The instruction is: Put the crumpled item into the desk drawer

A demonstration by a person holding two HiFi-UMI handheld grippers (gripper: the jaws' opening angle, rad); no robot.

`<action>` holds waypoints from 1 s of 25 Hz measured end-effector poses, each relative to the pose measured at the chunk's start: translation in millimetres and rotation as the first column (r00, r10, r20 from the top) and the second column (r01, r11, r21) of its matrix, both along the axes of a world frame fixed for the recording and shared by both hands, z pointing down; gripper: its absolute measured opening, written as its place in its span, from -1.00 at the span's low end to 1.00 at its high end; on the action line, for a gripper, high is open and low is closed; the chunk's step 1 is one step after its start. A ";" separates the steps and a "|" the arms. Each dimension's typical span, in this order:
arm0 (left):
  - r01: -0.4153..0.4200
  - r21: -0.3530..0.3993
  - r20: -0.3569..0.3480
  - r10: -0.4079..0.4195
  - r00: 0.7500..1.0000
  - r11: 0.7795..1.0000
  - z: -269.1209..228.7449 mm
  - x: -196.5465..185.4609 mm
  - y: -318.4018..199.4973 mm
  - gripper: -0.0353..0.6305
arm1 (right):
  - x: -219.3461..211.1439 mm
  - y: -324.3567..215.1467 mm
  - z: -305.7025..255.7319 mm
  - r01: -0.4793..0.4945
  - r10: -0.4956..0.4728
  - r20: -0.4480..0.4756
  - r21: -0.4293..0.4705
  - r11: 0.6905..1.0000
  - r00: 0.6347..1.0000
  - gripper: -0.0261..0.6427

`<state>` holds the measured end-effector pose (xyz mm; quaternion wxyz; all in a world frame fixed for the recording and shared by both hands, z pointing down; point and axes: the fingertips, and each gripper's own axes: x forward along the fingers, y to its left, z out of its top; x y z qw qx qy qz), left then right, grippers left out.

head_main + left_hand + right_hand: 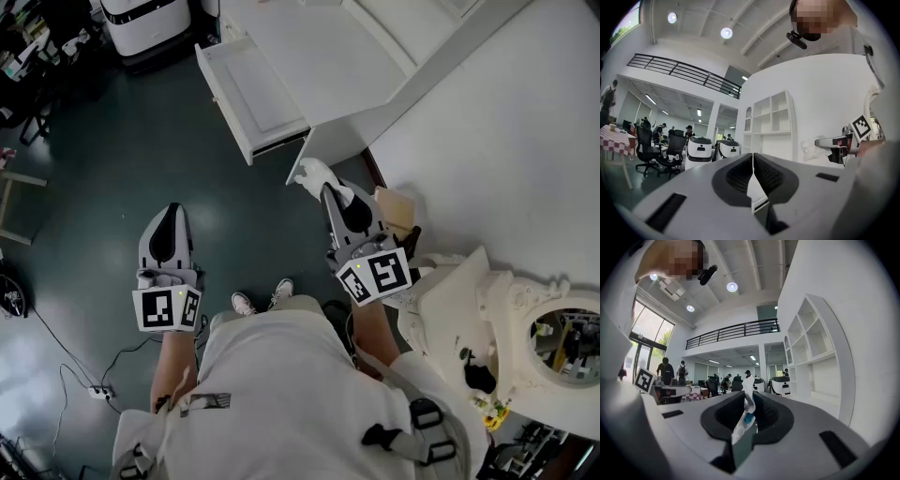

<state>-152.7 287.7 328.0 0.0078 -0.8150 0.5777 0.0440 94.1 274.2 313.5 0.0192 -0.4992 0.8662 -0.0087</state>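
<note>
Head view, nothing fancy: the crumpled item is pinched between the closed jaws of the right hand-held gripper. It's held just by the white tabletop's corner, short of the open drawer. The left hand-held gripper is held over the floor, jaws shut on nothing.

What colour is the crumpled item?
The crumpled item is white with a small blue patch; the right gripper view shows it best.
</note>
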 end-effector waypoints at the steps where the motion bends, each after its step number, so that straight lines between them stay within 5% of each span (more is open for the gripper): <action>1: 0.001 0.002 0.000 -0.001 1.000 1.000 -2.6 0.7 -0.8 -0.83 | 0.4 -0.9 -1.0 0.001 -0.001 0.000 0.000 1.000 1.000 -0.73; 11: 0.019 0.013 0.007 -0.019 1.000 1.000 -12.7 23.3 -0.2 -0.83 | 20.2 -4.0 4.5 0.027 -0.027 -0.006 -0.006 1.000 1.000 -0.73; 17: 0.058 -0.001 0.012 -0.058 0.998 0.998 -8.8 36.5 1.9 -0.83 | 42.4 -7.2 3.6 0.080 -0.079 0.098 -0.005 0.997 0.992 -0.72; 25: 0.091 -0.035 0.041 -0.090 0.995 0.995 6.7 69.3 7.8 -0.83 | 64.8 -17.3 28.9 0.135 -0.130 0.113 -0.044 0.990 0.985 -0.72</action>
